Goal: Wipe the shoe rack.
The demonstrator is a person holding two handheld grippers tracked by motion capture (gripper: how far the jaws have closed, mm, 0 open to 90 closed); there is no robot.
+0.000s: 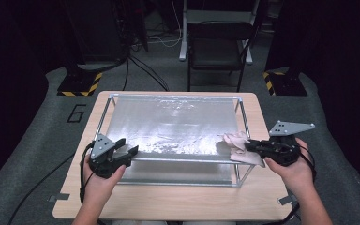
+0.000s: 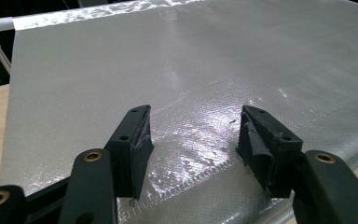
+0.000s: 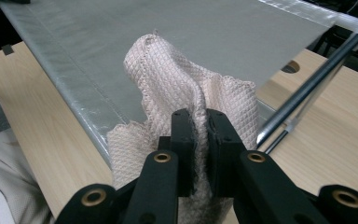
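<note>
A pale waffle-weave cloth (image 3: 186,88), pinched between the jaws of the right gripper (image 1: 252,147), lies bunched at the right edge of a shiny silver sheet (image 1: 168,126) stretched over a metal frame (image 1: 242,117), right of centre in the high view. The step in hand looks like wiping: the cloth is gripped and set on the sheet, so the next move likely calls for dragging it leftward while keeping it flat. At lower left of that view, the left gripper (image 1: 127,149) hovers at the sheet's near edge, jaws wide and empty. The cloth's lower part is hidden behind the jaws in the right gripper view; any dirt on the glaring sheet is hard to make out.
</note>
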